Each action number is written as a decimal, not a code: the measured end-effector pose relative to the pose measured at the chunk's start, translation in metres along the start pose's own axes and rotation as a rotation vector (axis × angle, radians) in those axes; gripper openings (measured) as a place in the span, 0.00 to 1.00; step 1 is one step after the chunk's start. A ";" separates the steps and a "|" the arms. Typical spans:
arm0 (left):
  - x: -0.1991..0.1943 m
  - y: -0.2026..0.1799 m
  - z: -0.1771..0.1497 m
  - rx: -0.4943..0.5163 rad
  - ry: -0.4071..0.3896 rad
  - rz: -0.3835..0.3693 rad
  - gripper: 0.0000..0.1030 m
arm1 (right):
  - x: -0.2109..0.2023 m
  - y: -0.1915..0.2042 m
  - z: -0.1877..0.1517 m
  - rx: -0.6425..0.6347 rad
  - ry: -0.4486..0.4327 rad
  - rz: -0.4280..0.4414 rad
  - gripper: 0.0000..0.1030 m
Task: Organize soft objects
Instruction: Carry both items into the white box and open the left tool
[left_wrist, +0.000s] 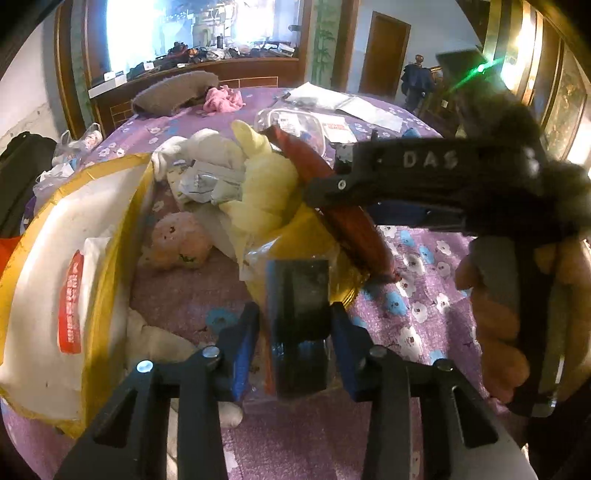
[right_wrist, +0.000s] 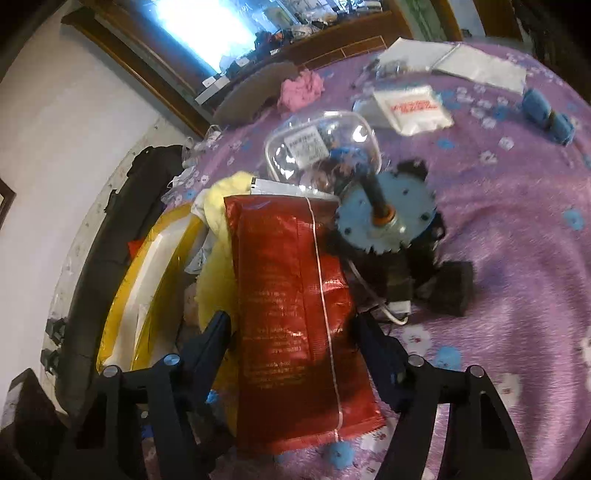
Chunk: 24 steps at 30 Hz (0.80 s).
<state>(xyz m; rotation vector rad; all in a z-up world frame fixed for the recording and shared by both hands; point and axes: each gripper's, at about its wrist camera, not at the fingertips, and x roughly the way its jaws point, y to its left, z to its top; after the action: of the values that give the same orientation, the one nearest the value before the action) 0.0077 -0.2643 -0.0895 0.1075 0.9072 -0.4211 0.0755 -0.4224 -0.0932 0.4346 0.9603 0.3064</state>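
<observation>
Clamped between the right fingers (right_wrist: 291, 325): a glossy red packet (right_wrist: 291, 295), long and flat, crinkled, with a pale seam running down its length and fine print on the foil. Held lengthwise along the fingers, far end resting over a yellow plush toy (right_wrist: 221, 218) at the mouth of a yellow bag (right_wrist: 122, 295). Seen from the left camera as a red strip (left_wrist: 347, 218) slanting down across the yellow bag's edge, gripped by the right gripper (left_wrist: 406, 199), black body marked "DAS", with the person's hand (left_wrist: 495, 317) wrapped round its handle, arm reaching in from the right.

Pinched shut between the left fingers (left_wrist: 295, 328): the crumpled yellow rim of the bag (left_wrist: 295, 240), pulled up so the opening gapes. Inside and around the opening: the yellow plush toy (left_wrist: 262, 184), a white plush toy (left_wrist: 207, 147), a pink plush toy (left_wrist: 177, 240), a white pouch with a red label (left_wrist: 70, 299).

Beyond, on the purple flowered bed cover (right_wrist: 498, 258): a clear plastic tub (right_wrist: 321, 147), a pink cloth (right_wrist: 301, 88), white packets (right_wrist: 410, 107).
</observation>
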 end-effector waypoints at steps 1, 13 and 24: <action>-0.002 0.001 -0.001 -0.005 -0.001 -0.007 0.36 | -0.001 0.000 -0.001 0.005 -0.002 -0.010 0.60; -0.047 0.019 -0.006 -0.128 -0.043 -0.094 0.34 | -0.049 0.003 -0.033 0.061 -0.111 0.009 0.40; -0.127 0.077 0.010 -0.241 -0.140 -0.083 0.34 | -0.101 0.062 -0.054 0.001 -0.215 0.115 0.40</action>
<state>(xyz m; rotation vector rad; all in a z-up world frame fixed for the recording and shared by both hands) -0.0228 -0.1571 0.0092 -0.1788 0.8200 -0.3877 -0.0282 -0.4005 -0.0174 0.5139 0.7272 0.3557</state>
